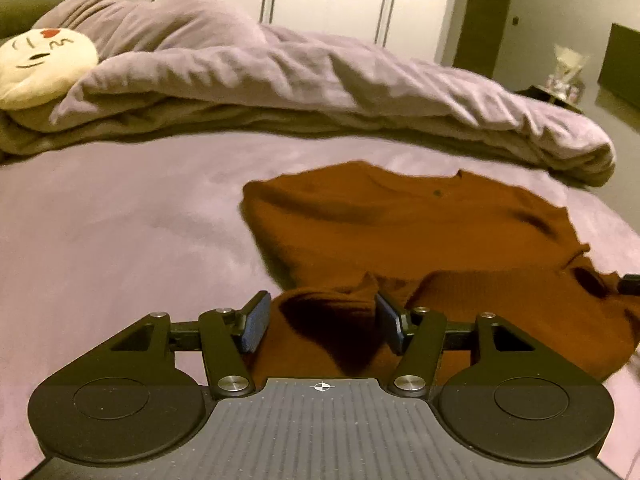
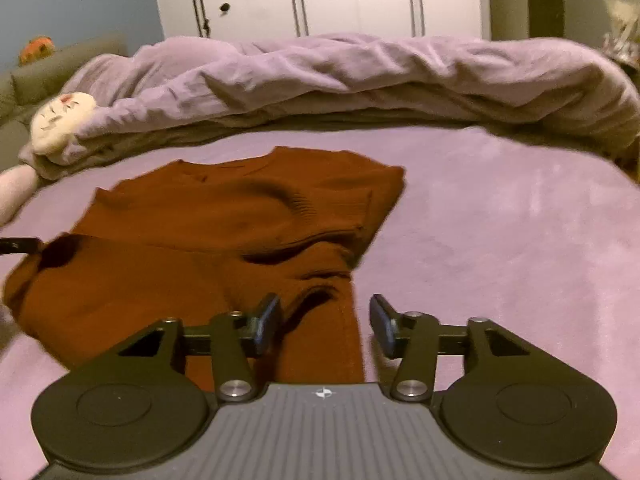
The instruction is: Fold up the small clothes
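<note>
Both claws, left gripper (image 1: 322, 322) and right gripper (image 2: 324, 324), gape over the rust sweater's (image 1: 400, 232) near hem, gripping nothing. Its bottom looks folded up; further folds likely remain.

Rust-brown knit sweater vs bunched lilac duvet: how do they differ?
The rust-brown knit sweater lies mostly flat in the near middle of the bed; the bunched lilac duvet is heaped along the far edge. The sweater is ribbed and smaller; the duvet is smooth, wrinkled and much longer. Both rest on the lilac sheet.

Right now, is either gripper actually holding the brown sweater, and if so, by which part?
No. The left gripper and right gripper both stand open over the brown sweater's near folded edge, pads off the cloth.
</note>
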Demonstrator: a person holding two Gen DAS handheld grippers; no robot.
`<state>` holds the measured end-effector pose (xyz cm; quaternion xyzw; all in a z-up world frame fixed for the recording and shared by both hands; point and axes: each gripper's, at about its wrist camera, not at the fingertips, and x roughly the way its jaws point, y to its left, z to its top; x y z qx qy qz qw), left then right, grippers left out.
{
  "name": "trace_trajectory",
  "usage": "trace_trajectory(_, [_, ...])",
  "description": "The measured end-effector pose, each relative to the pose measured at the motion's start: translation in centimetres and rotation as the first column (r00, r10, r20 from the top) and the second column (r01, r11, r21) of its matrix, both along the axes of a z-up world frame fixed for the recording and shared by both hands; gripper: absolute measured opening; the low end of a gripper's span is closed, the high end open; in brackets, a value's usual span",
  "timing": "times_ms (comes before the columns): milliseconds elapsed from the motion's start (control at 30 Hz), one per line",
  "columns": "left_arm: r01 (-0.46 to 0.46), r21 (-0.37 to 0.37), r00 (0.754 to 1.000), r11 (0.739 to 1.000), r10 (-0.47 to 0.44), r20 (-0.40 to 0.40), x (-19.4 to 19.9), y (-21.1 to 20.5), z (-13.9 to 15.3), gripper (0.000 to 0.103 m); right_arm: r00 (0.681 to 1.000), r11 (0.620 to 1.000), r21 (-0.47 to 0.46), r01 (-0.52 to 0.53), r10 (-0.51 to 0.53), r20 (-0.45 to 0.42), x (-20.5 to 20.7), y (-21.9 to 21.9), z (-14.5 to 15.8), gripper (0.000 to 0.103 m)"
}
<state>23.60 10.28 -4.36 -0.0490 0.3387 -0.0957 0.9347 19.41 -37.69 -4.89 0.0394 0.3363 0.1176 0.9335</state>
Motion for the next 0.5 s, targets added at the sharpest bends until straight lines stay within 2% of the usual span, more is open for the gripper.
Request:
trace_trajectory(67, [0.010,-0.030,1.000,0.999,-0.010,0.008,0.0,0.1,0.0,0.062,1.000,0.999,0.048,-0.012,0.012,0.008,-0.1,-0.4,0.2,0.064])
trace_trajectory(133, [0.035,-0.042,0.999,0.999,-0.035,-0.021,0.6,-0.2,-0.5,0.063,0.999,0.994,0.099,-0.035,0.035,-0.004,0.1,-0.5,0.1,0.074])
trace_trajectory(167, [0.061,-0.047,0.998,0.997,-0.063,-0.027,0.7,-0.4,-0.6,0.062,0.999,0.994,0.095,-0.044,0.045,-0.016,0.3,-0.3,-0.2,0.074])
trace_trajectory(233, [0.095,-0.046,0.995,0.994,-0.096,-0.012,0.5,-0.7,-0.4,0.063,0.997,0.997,0.023,-0.071,0.071,-0.027,0.7,0.6,-0.6,0.074])
trace_trajectory(267, [0.096,-0.037,0.995,0.995,-0.096,0.008,0.4,-0.8,-0.2,0.063,0.996,0.996,-0.015,-0.084,0.083,-0.023,0.8,1.1,-0.8,0.074])
trace_trajectory(333, [0.075,-0.033,0.997,0.997,-0.074,0.029,0.3,-0.4,0.1,0.067,0.994,0.994,-0.035,-0.103,0.102,-0.023,1.1,1.7,-1.0,0.074])
trace_trajectory(433, [0.030,-0.016,1.000,0.999,-0.031,-0.008,1.2,0.7,-0.3,0.068,0.994,0.993,-0.054,-0.109,0.107,-0.021,1.8,2.2,-1.1,0.074])
trace_trajectory(500, [0.032,0.015,0.998,0.999,-0.031,-0.050,1.8,0.9,-1.1,0.069,0.994,0.993,-0.061,-0.105,0.104,-0.023,2.4,2.2,-1.1,0.073])
